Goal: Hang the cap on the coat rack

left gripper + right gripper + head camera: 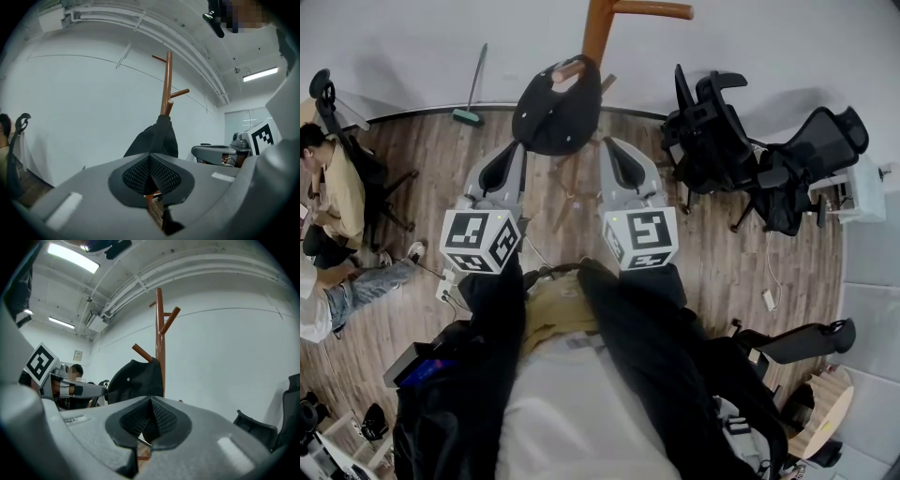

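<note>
One cap just ahead of left gripper

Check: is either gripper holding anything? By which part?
Nothing held. The left gripper and right gripper have shut, empty jaws; the cap hangs on the rack.

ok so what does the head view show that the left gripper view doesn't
Only the head view: the broom against the wall, and the left gripper seen from outside with its cube.

Only the left gripper view: the ceiling light, the pipes, and that gripper's jaws close up, shut with nothing between them.

Both: the cap hanging on the rack, and the right gripper alongside.
</note>
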Demonstrator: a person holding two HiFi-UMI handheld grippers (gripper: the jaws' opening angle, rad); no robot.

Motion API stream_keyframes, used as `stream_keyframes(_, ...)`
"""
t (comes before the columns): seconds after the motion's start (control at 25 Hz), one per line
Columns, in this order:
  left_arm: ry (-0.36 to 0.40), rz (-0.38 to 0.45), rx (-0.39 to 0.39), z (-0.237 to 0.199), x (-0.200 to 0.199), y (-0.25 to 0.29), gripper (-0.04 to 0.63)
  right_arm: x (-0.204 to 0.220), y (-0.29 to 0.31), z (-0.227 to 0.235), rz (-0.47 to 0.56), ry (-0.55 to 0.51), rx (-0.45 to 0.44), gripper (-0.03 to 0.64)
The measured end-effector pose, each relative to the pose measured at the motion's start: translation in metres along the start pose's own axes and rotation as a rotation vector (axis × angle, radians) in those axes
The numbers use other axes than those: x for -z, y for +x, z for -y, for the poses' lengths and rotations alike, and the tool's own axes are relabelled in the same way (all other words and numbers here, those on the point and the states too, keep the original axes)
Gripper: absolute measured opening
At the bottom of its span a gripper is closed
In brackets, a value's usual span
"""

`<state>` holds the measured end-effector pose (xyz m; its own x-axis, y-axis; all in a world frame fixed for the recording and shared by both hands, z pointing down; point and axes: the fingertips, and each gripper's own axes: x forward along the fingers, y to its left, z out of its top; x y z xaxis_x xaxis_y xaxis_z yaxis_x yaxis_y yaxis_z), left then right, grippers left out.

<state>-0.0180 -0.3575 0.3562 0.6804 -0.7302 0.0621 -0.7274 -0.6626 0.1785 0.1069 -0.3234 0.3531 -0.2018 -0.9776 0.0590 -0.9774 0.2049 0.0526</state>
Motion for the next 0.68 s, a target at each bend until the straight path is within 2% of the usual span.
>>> stream_keyframes(0.68, -0.002, 0.002, -0.002, -0.0008, -0.0016, -0.0008, -0.002, 0.0008, -0.0003, -0.0004, -0.005, -0.001, 0.006, -0.003)
